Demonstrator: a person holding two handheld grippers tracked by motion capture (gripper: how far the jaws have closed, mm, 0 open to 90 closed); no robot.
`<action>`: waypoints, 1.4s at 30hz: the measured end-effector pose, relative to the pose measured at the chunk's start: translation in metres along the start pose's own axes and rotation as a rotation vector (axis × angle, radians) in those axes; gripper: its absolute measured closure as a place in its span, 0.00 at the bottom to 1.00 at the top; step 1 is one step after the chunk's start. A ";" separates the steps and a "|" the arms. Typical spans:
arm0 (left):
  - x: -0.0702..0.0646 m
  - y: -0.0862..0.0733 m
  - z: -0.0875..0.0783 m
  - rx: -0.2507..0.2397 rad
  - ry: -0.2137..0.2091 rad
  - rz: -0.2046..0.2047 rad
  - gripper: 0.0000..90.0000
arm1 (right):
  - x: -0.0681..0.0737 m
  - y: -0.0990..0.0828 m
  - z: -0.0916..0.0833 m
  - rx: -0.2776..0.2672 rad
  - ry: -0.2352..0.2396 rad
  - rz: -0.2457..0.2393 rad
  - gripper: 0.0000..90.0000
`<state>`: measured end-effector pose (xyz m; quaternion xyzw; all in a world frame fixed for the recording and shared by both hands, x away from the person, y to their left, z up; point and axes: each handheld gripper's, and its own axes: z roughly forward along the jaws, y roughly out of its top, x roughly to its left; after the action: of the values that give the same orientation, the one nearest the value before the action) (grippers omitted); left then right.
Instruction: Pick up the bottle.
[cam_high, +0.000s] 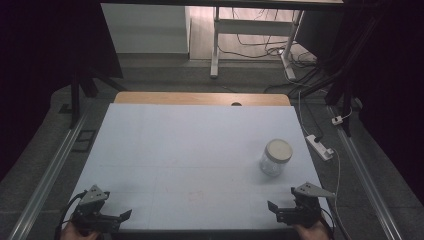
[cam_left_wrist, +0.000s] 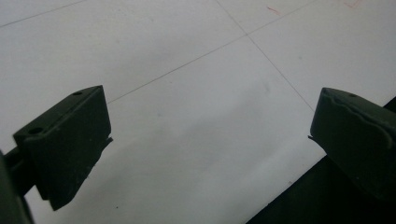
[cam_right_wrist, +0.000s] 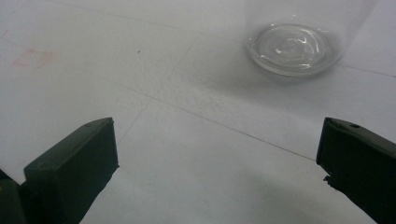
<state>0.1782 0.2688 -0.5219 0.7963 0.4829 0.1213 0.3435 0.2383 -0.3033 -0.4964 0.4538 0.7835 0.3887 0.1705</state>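
- Two hand-held black two-jaw grippers sit at the near edge of the white table top (cam_high: 190, 145).
- The left gripper (cam_high: 120, 216) has its jaws spread wide, holding nothing.
- The right gripper (cam_high: 276, 209) is likewise wide apart and empty.
- A clear glass jar with a pale round lid (cam_high: 275, 157) stands upright on the table's right side, near the right gripper but apart from it.

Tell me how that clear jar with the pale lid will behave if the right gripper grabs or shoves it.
The jar looks like clear glass or hard plastic, so probably stiff and slippery between the jaws, perhaps breakable. It appears empty, so likely light and easy to slide. Standing upright on a round base, it might tip if pushed high; on its side it would roll.
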 end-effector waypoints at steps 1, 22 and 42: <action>0.000 0.000 0.000 0.003 0.003 0.001 0.00 | 0.000 0.000 0.000 0.001 0.003 -0.002 0.00; 0.003 -0.001 0.000 -0.002 -0.041 -0.006 0.00 | -0.001 0.001 0.000 0.001 0.020 0.001 0.00; 0.003 0.000 0.001 0.006 -0.051 0.001 0.00 | 0.003 0.010 0.001 -0.059 0.025 -0.041 0.00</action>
<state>0.1798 0.2709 -0.5229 0.8004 0.4739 0.0995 0.3534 0.2430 -0.2978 -0.4894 0.4277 0.7829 0.4138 0.1816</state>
